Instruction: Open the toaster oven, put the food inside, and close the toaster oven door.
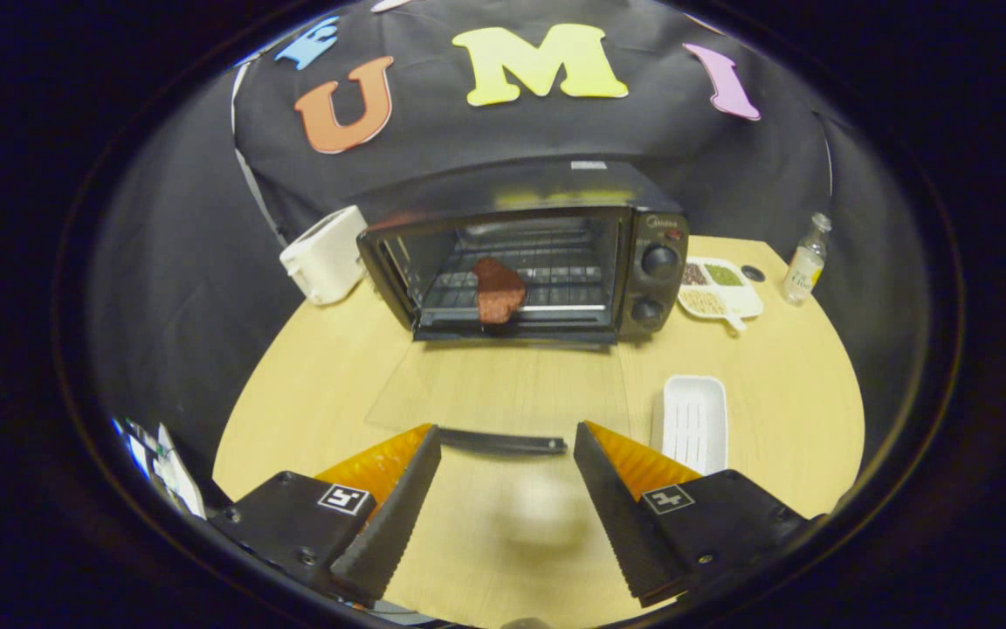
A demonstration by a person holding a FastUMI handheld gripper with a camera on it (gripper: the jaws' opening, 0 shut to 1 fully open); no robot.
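The black toaster oven [643, 236] stands at the back of the wooden table with its door swung fully down. The glass door [503, 384] lies flat toward me, and its dark handle [512, 443] spans the gap between my fingertips. A brown piece of food [498, 288] rests on the wire rack inside the oven, near the front edge. My gripper [506, 432] is open, one finger on each side of the handle's ends, and nothing is pressed between them.
An empty white ribbed tray [692, 421] lies just right of the door, ahead of my right finger. A white toaster [326, 253] stands left of the oven. A sectioned dish [721, 288] with food and a small bottle [804, 262] are to its right.
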